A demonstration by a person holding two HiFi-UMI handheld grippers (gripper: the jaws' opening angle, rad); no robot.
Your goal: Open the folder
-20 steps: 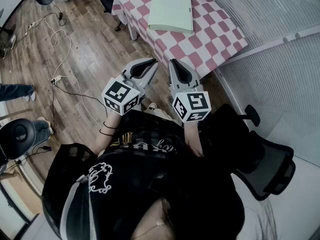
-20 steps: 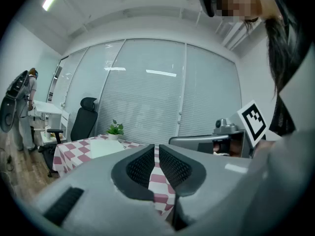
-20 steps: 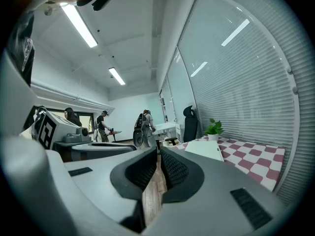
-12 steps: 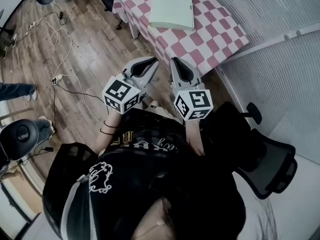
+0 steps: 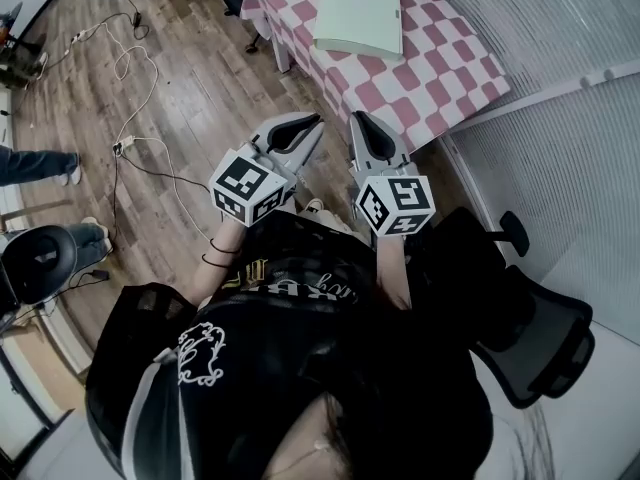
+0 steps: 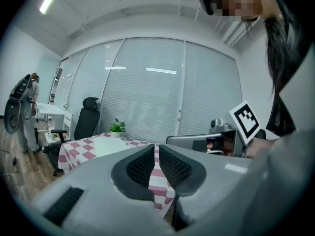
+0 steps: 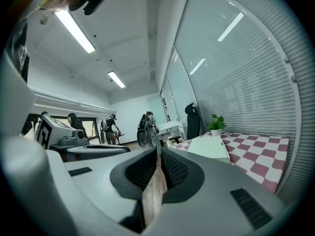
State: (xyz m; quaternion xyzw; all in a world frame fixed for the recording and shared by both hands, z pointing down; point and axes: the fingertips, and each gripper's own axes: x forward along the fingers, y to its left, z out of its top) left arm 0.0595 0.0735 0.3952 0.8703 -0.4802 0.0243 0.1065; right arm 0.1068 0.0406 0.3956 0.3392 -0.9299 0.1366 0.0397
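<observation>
Pale-green folder (image 5: 358, 13) lies flat on the checked worktop (image 5: 450, 60), long side seemingly running near-to-far, well beyond our left tool (image 5: 308, 123) and right tool (image 5: 358, 120) (both clenched, empty).

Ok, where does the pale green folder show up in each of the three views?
Head view: the folder lies closed at top centre, beyond both grippers.
Left gripper view: the folder is left of centre, low, just above the gripper's body.
Right gripper view: the folder is right of centre, at mid height.
Shared landmark: the pink-and-white checked tablecloth under it.
</observation>
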